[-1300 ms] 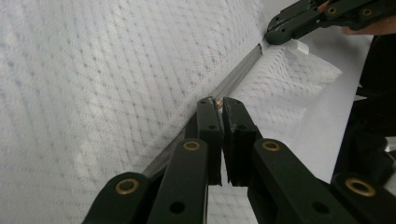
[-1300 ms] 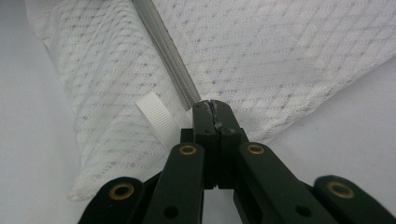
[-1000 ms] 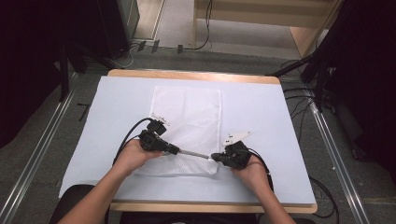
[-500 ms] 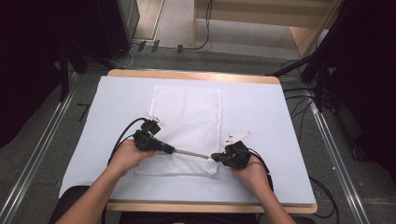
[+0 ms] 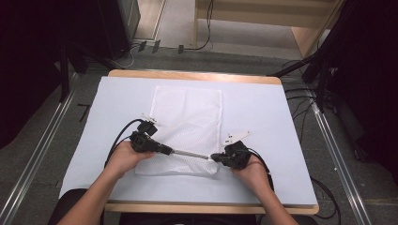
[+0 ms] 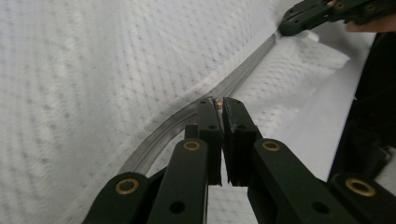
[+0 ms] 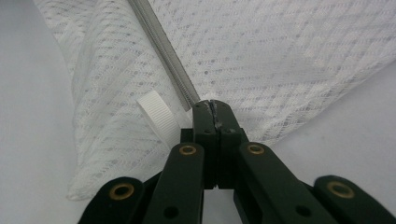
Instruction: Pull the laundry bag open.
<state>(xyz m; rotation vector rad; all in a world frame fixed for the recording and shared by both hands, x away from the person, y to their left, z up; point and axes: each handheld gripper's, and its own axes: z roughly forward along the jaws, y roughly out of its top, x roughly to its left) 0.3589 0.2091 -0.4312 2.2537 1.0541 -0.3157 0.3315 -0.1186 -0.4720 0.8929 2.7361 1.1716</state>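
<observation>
White mesh bag (image 5: 187, 117) flat on table (image 5: 263, 108), left gripper (image 5: 165, 149) and right gripper (image 5: 217, 157) pinching its zipper (image 5: 190, 153) — near edge.

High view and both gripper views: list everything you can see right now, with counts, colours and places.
White mesh zippered laundry bag: one, white, flat on the middle of the table, long side running away from the person.
Grey zipper: one, grey, across the bag near its near end, stretched between the two grippers.
White ribbed elastic tab: one, white, on the bag beside the zipper's right end.
Table with light blue cover: one, wooden edges, centre of the high view.
Black cables: several, on the floor beyond the table.
Left gripper: one, black, fingers shut on the zipper.
Right gripper: one, black, fingers shut on the zipper's end.
Hands: two, holding the grippers.
</observation>
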